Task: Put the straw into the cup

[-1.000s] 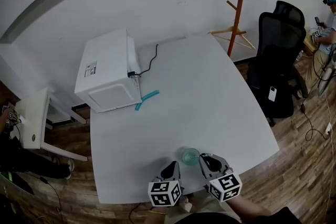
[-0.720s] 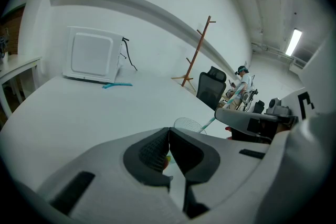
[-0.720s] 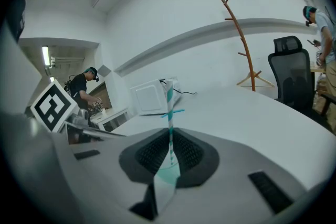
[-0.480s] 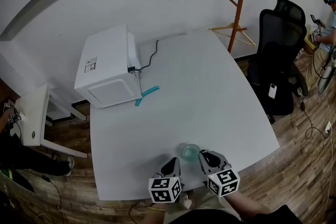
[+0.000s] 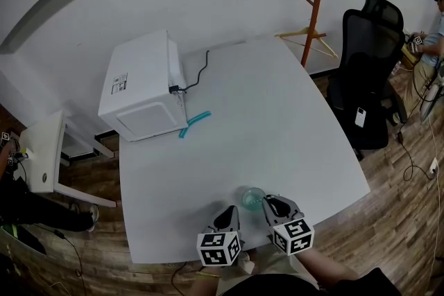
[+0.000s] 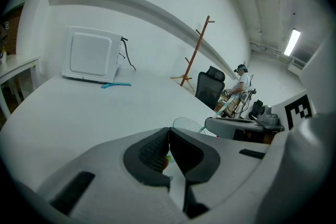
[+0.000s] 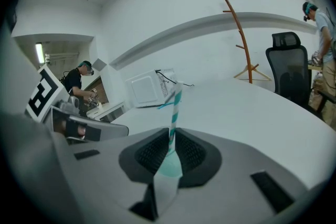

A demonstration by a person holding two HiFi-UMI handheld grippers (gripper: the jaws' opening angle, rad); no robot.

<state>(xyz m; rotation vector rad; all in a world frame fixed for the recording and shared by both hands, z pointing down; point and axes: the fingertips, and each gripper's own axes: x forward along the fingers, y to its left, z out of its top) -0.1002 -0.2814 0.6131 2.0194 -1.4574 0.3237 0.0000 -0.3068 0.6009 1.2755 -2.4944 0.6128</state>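
The right gripper (image 7: 170, 134) has its jaws drawn narrow onto a teal-and-white striped paper straw (image 7: 174, 105), the ribbed pads pinching it low on its length. Most of the straw stands up beyond the jaws, tilted slightly. The left gripper (image 6: 168, 131) is closed with its jaw tips together and nothing gripped between them. It sits just beside the right one at the near edge of the plain white table (image 5: 277, 121).

The straw's target, a clear teal-tinted plastic cup (image 5: 252, 198), stands upright just ahead of both grippers and nearer the right one. In the left gripper view the straw slants towards the cup's rim, but I cannot tell whether its lower end is already inside.

My worry is the cup itself: it looks light and nothing steadies it, so a straw tip catching the rim or wall could push it along or tip it over. A low pinch on a long paper straw could also let it swivel between the pads (or crease if squeezed harder).

The straw looks straight and uncrushed, with crisp spiral bands. Well away, a white box-shaped appliance (image 5: 142, 90) sits at the far corner with a small teal object (image 5: 194, 125) lying beside it
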